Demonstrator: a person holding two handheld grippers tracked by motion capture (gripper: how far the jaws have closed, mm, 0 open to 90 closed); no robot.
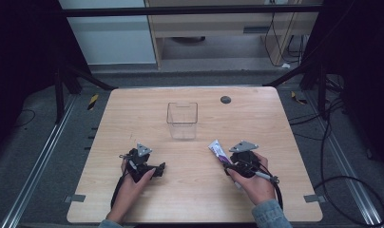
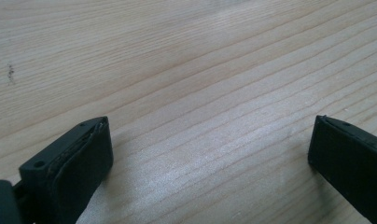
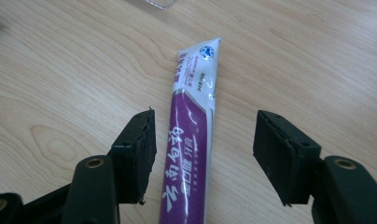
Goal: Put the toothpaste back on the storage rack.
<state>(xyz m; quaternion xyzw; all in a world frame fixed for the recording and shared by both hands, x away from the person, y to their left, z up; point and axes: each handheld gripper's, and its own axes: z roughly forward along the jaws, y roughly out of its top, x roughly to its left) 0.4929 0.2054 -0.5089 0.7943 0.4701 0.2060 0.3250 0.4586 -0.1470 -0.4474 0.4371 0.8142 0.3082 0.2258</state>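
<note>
**Tube between the right claw's jaws, not clamped**

The right claw sat closest to its camera, its two black jaws rising from the bottom of the right gripper view with the tube running up between them. The tube, purple below and white toward its flat crimped end, reached past the jaw tips and away from the claw. It lay close to the jaw on the left of that view, though contact there could not be told, and a clear gap of bare wood showed between it and the other jaw. The jaws stood partly apart and did not press on it.

In the high view the right claw was held in the person's right hand, and the tube stuck out ahead of it toward a clear box standing farther out on the tabletop, well apart from the claw.

The left claw had its jaws wide apart over bare wood, with nothing between them. In the high view the left claw lay low near the tabletop's near edge, well to the side of the tube.
</note>
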